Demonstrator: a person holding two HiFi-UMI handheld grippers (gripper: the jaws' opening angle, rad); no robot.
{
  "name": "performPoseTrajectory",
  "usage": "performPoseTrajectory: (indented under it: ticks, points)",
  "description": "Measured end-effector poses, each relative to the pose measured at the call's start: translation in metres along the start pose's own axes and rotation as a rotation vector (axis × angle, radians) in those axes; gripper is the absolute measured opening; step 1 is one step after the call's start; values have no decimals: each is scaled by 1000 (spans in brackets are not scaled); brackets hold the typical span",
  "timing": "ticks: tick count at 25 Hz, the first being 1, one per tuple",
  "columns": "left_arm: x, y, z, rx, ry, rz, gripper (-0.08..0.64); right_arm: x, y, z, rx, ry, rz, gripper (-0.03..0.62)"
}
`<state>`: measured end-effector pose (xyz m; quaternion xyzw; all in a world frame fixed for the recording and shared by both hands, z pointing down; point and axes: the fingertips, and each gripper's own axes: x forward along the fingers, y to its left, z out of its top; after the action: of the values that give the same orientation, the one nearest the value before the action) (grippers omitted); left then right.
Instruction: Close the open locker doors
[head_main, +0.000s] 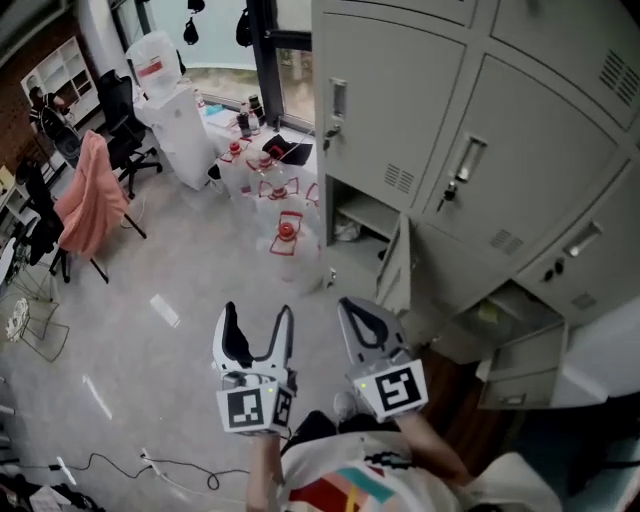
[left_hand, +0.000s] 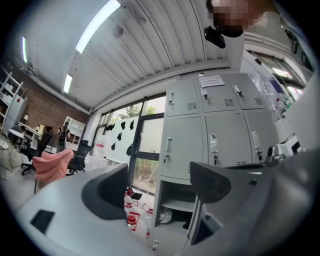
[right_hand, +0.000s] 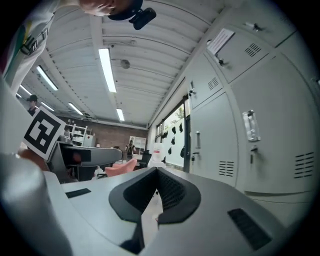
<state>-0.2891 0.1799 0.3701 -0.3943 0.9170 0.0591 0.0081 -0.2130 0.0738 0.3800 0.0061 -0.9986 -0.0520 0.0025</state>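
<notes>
Grey locker bank (head_main: 400, 100) fills the right of the head view, approx 3 columns; upper doors sit flush w/ handles and vent slots showing. Pale floor (head_main: 180, 300) takes the left and centre. 2 locker doors are open: 1st open door (head_main: 397, 268) belongs to the btm compartment of the column nearest the window and is swung out toward the person, seen almost edge-on. Its compartment (head_main: 365, 215) is exposed, w/ a shelf and something pale inside. 2nd open door (head_main: 525, 365) is lower right, swung out from a low compartment further along the bank. The left gripper view shows the 1st open compartment (left_hand: 177, 200) straight ahead, door (left_hand: 205, 227) hanging out at its right. A chair draped w/ pink cloth (head_main: 90, 195) stands far left, well apart from the lockers. A cluster of clear bottles w/ red caps (head_main: 285, 230) sits on the floor near the window, just beside the open btm compartment. A thin cable (head_main: 170, 465) trails across the floor at btm left. Left hand-held gripper (head_main: 258, 318) (left_hand: 157, 190) is released, jaws wide apart w/ nothing between them, pointing at the lockers. Right hand-held gripper (head_main: 352, 308) (right_hand: 155, 195) is clenched, jaws pressed together on nothing, below the 1st open door in the head view. Neither touches a door.
</notes>
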Motion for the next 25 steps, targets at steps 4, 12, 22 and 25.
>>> performPoseTrajectory:
  ticks: [4, 12, 22, 25]
  points:
    - [36, -66, -18, 7, 28, -156, 367, -37, -62, -18, 0, 33, -160, 5]
    - [93, -172, -33, 13, 74, -455, 367, -101, -145, -32, 23, 66, -468, 5]
    - [129, -252, -41, 6, 105, -774, 367, -150, -186, -37, 77, 89, -789, 5]
    - [135, -262, -39, 6, 109, -836, 367, -154, -190, -36, 84, 90, -857, 5]
